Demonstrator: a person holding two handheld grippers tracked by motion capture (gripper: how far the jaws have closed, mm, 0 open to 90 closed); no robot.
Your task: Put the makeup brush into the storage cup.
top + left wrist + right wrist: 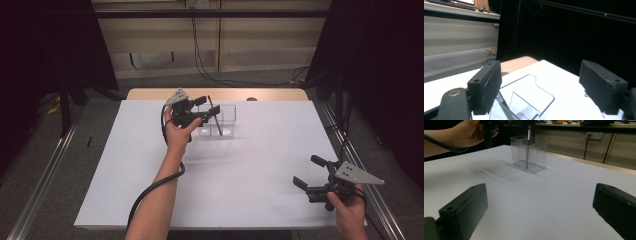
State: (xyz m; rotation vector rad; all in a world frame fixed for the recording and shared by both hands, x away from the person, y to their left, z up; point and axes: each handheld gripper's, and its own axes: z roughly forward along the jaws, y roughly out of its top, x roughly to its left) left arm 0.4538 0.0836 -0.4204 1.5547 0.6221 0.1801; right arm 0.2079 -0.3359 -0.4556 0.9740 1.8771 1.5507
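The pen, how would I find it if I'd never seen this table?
Look at the white table, toward its far edge, where a clear plastic box stands. The pen leans inside it, a thin dark stick poking above the rim, the one dark thing in see-through walls.

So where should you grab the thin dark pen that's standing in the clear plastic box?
Probably by its top end. The thin dark pen leans inside the clear plastic box, and only its tip pokes above the rim, so the walls block a grab from the side. Coming down from above with the left gripper, jaws open on either side of that tip, looks easiest.
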